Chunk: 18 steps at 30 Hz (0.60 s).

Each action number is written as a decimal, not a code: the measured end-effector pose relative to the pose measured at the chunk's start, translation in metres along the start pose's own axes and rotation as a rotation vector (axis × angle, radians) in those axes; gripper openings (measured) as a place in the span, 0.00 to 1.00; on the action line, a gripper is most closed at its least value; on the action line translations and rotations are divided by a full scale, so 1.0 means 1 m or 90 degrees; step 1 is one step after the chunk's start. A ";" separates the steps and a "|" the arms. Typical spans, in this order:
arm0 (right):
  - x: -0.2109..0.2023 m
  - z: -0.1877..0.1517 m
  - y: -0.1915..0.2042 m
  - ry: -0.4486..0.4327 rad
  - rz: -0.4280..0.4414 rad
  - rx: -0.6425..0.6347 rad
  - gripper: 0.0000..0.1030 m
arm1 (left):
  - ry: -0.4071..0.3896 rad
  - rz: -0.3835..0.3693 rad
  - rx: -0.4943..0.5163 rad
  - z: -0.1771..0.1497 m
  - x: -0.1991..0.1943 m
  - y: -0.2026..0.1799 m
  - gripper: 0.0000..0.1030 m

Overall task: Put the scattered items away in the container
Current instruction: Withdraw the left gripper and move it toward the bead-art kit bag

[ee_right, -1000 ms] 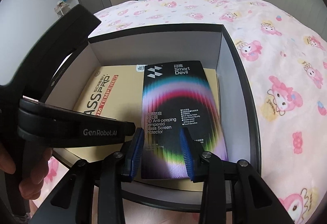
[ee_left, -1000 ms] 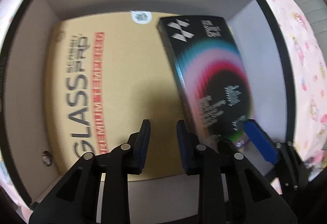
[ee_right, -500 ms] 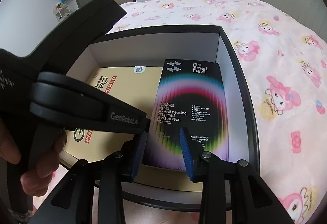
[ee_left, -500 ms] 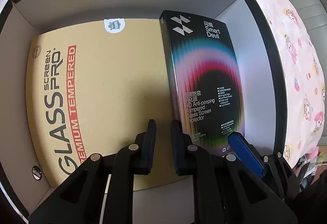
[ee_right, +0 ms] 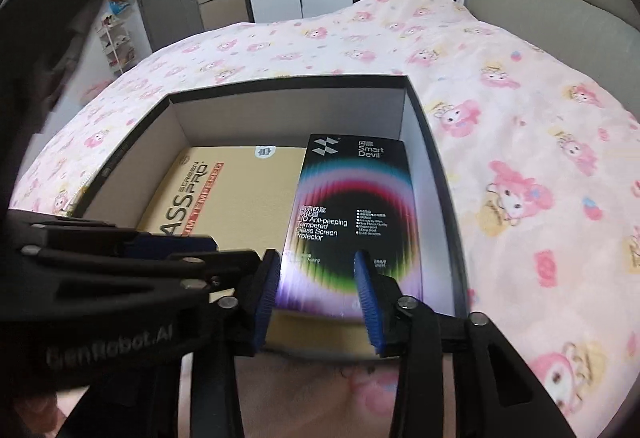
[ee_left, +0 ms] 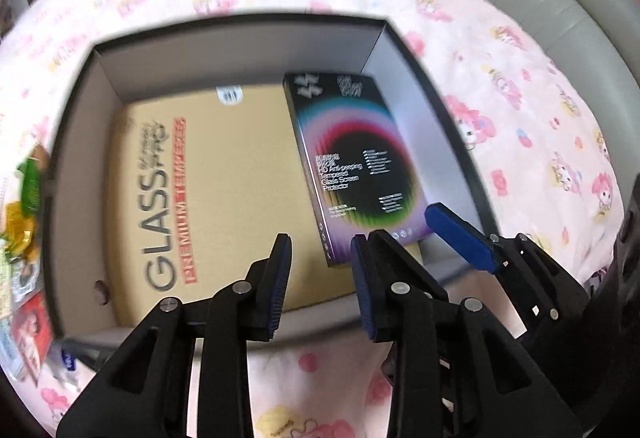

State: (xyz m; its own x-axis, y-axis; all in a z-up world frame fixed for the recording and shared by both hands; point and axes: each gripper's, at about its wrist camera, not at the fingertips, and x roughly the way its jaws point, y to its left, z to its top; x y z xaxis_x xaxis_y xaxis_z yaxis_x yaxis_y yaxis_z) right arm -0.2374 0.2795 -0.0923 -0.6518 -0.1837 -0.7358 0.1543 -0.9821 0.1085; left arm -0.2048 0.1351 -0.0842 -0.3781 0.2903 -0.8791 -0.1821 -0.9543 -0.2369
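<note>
Your black screen-protector box (ee_right: 344, 214) lies flat in the right half of the open container (ee_right: 436, 174) on the bed (ee_right: 520, 118), on top of the tan glass-protector box (ee_left: 224, 190). Your right tool (ee_right: 316, 294) hangs over its near end, jaws just opened, nothing pinched. Your left tool (ee_left: 320, 282) is beside it, over the tan box, jaws just opened and spread, empty.
</note>
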 end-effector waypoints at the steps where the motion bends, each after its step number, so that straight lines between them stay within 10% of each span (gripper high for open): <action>1: -0.008 0.000 -0.001 -0.006 0.003 0.011 0.41 | -0.007 -0.010 0.001 0.012 -0.014 -0.014 0.38; 18: -0.108 -0.019 0.066 -0.052 0.031 0.010 0.55 | -0.147 -0.006 0.018 -0.046 -0.111 0.003 0.44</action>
State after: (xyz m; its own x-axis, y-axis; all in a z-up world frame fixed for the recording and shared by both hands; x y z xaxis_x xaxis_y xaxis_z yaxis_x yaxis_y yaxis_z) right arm -0.1423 0.2349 -0.0183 -0.7026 -0.2339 -0.6720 0.1765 -0.9722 0.1539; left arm -0.1219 0.0963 -0.0061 -0.5735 0.3108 -0.7579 -0.2108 -0.9501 -0.2301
